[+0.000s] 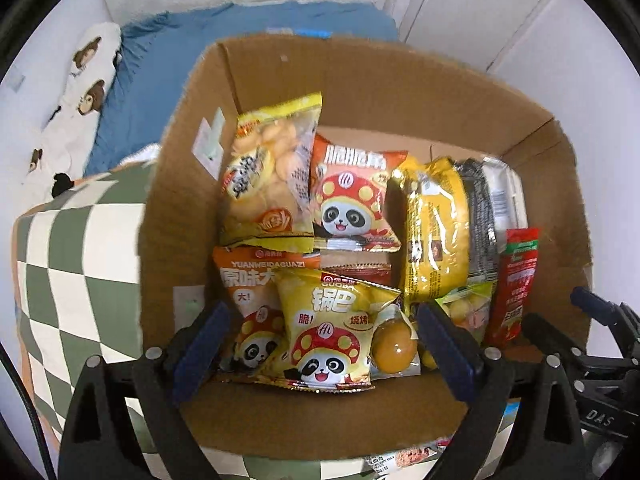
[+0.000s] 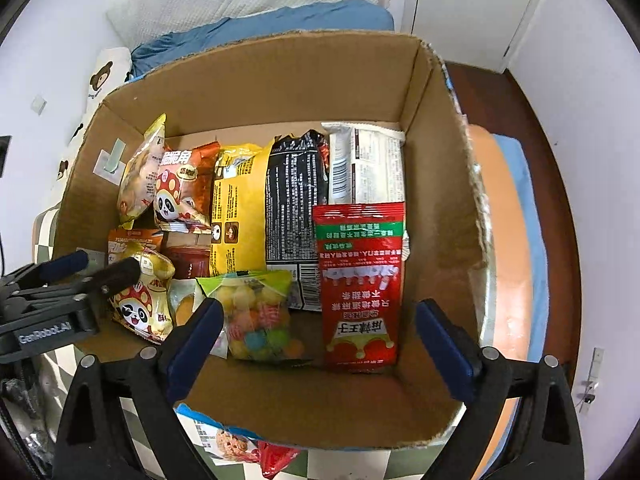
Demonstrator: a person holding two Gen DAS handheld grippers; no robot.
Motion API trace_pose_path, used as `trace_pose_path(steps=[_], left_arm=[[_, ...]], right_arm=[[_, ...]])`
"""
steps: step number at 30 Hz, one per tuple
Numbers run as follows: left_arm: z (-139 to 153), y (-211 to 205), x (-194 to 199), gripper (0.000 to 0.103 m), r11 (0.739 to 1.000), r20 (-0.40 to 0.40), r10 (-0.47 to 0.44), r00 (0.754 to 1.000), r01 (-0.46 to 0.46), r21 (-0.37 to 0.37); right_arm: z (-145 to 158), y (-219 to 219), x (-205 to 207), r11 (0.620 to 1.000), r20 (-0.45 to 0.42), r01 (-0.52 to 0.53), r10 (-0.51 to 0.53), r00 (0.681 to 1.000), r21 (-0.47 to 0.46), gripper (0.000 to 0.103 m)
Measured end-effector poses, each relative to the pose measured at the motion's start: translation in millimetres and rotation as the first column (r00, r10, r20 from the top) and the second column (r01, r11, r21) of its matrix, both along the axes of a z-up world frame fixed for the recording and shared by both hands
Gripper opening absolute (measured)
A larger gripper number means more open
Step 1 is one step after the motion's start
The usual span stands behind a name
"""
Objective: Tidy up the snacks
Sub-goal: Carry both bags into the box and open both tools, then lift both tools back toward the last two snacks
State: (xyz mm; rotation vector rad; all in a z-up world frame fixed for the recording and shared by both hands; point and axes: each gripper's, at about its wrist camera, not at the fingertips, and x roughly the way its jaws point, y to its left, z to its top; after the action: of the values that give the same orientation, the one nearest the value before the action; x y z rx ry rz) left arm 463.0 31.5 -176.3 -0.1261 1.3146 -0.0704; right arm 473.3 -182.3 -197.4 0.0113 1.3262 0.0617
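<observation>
An open brown cardboard box (image 2: pixel 280 80) sits on a bed with a green-and-white checked cover (image 1: pixel 72 248), and the snacks lie packed inside it: yellow and orange crinkly panda-print packets (image 1: pixel 328 328) along the left, a tall yellow foil bag (image 1: pixel 436 232) and a black printed bag (image 2: pixel 296 200) in the middle, a clear bag of coloured candy balls (image 2: pixel 256 316) near the front, and a flat red sachet (image 2: pixel 360 280) on the right. These packets look light, soft and air-filled, with slick film that may slide or crush; I judge the crimped top seam or a flat edge the safest place to pinch, gently. The left claw (image 1: pixel 320 344) hangs over the near-left packets with its blue pads spread wide, holding nothing and touching nothing that can be seen. The right claw (image 2: pixel 320 344) hovers over the candy bag and the red sachet, equally wide apart and empty. More packets (image 2: pixel 232 440) lie outside the box by its near wall.
</observation>
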Motion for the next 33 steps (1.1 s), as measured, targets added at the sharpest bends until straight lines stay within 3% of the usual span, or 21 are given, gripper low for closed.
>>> trace_pose_path(steps=[9, 18, 27, 33], left_arm=[[50.4, -6.8, -37.9, 0.096, 0.997, 0.184, -0.018, 0.983, 0.005, 0.074], [78.5, -11.3, -74.9, 0.096, 0.996, 0.299, -0.02, 0.954, -0.009, 0.093], [101.3, -16.6, -116.0, 0.096, 0.997, 0.367, -0.015, 0.93, -0.012, 0.071], [83.4, -16.9, -141.5, 0.096, 0.997, 0.309, 0.008, 0.951, -0.031, 0.069]], right_arm=[[31.8, -7.3, -26.2, 0.999, 0.112, 0.039, -0.037, 0.993, -0.017, 0.099], [76.8, -6.0, -68.8, 0.998, 0.244, 0.046, -0.035, 0.969, -0.041, 0.099], [113.3, -4.8, -115.7, 0.998, 0.333, 0.054, -0.047, 0.942, -0.012, 0.099], [106.4, -5.7, -143.5, 0.995, 0.29, 0.062, -0.082, 0.954, 0.08, 0.099]])
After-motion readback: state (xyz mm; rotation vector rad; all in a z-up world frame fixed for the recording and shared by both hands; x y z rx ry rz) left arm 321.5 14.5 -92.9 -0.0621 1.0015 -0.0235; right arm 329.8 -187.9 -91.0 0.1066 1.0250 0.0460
